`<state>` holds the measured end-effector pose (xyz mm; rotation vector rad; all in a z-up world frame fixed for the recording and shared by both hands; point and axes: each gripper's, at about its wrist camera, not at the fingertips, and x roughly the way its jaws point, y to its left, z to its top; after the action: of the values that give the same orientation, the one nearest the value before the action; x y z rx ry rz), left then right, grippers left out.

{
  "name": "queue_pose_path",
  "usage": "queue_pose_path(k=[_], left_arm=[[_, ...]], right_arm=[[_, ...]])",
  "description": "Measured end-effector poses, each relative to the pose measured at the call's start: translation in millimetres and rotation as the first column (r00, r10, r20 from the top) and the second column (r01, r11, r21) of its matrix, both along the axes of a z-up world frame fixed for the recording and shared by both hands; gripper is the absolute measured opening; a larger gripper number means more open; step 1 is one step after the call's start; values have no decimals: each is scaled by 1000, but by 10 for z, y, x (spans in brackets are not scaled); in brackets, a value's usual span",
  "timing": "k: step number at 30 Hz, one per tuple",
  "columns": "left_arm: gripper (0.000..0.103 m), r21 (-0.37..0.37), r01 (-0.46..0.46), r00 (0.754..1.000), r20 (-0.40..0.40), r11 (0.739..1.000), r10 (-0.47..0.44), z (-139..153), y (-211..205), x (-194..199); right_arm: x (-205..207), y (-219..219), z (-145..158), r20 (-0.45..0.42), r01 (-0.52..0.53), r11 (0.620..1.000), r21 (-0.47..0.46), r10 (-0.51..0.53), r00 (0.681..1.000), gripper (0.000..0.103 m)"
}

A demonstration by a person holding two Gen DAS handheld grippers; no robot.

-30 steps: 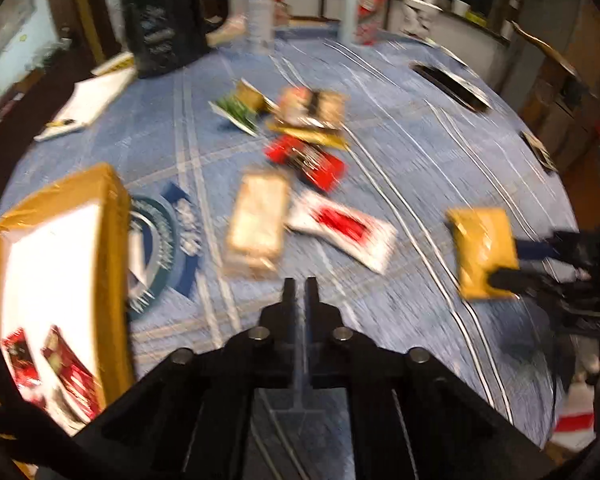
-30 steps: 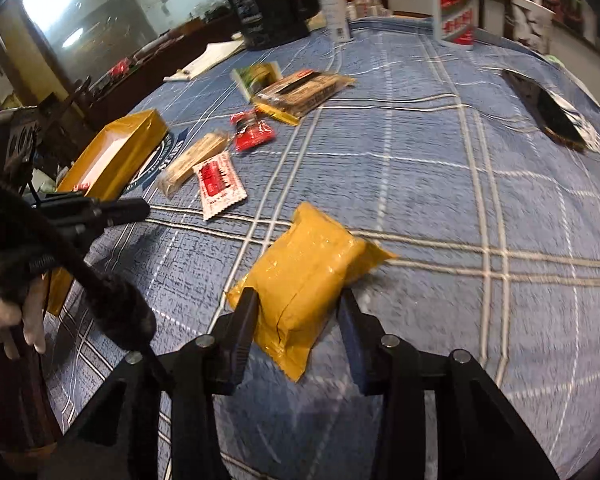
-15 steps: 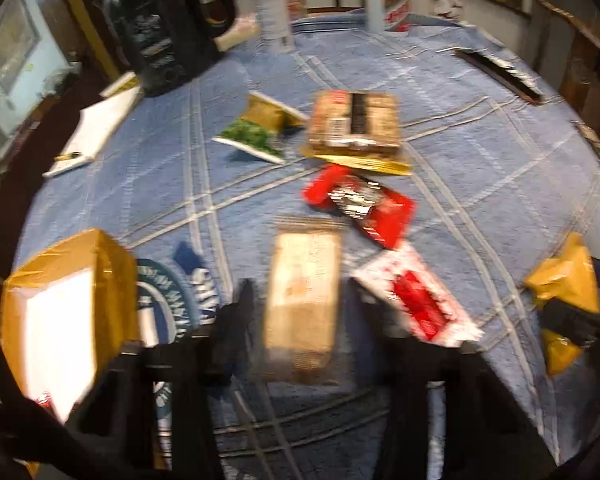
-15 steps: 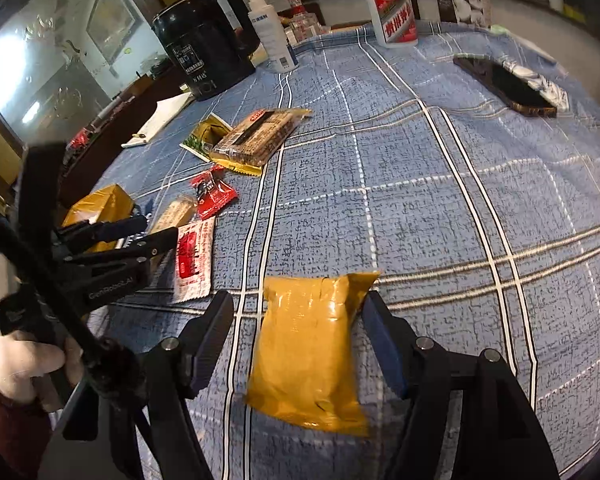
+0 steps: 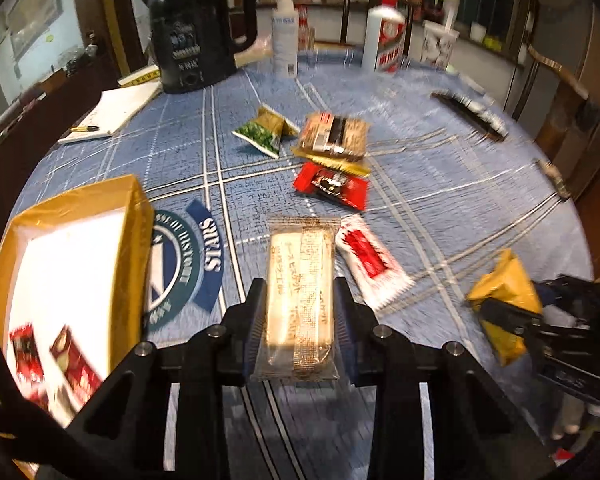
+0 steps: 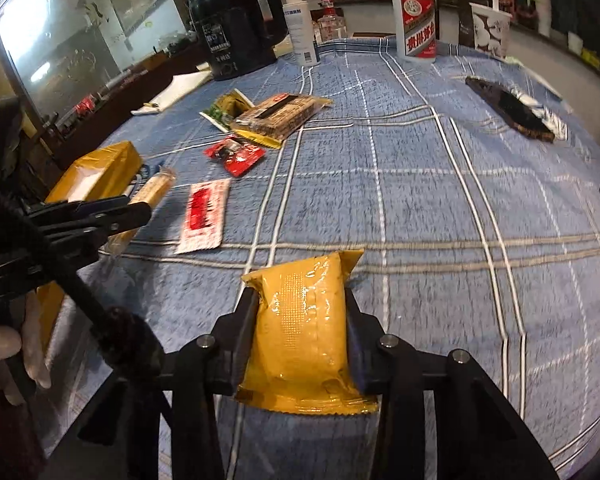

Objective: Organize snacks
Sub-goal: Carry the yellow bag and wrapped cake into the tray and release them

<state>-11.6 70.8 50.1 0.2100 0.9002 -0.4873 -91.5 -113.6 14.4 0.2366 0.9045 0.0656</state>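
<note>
On the blue checked desk (image 6: pixel 420 184), the left claw (image 5: pixel 300 312) pinches a beige cracker pack (image 5: pixel 302 300); the right claw (image 6: pixel 300 320) clamps a yellow packet (image 6: pixel 300 328). A gold box (image 5: pixel 136 216) sits at nine o'clock.

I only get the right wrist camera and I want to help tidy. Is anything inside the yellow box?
Observer: Yes, the yellow box holds red packets at its near end.
Operator: Did the other hand grab something?
Observer: The left gripper has its fingers pressed on both long sides of the beige biscuit pack.
Operator: What's between that and the box?
Observer: A round emblem printed on the cloth, reading STARS.
</note>
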Motion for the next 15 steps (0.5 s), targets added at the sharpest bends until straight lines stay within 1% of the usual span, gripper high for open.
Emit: queue_pose_path(k=[2, 6, 7, 11, 13, 15], left_arm=[[35, -55, -7, 1000, 13, 998, 8, 125, 141, -149], [35, -114, -31, 999, 31, 993, 34, 327, 420, -299], [35, -127, -48, 998, 42, 991, 54, 401, 544, -340], [35, -149, -116, 988, 82, 982, 130, 578, 991, -428], [35, -161, -156, 982, 86, 975, 171, 630, 1239, -441], [35, -166, -210, 970, 88, 963, 227, 654, 1510, -430]], right_arm=[[-83, 9, 33, 7, 2, 1000, 2, -2, 1000, 39], [-219, 108, 197, 38, -17, 999, 29, 16, 999, 39], [-238, 153, 256, 47, -29, 999, 37, 27, 999, 39], [-270, 432, 514, 93, -113, 991, 73, 107, 990, 40], [-260, 632, 651, 118, -166, 982, 91, 155, 981, 40], [-215, 857, 770, 138, -221, 969, 114, 205, 969, 40]])
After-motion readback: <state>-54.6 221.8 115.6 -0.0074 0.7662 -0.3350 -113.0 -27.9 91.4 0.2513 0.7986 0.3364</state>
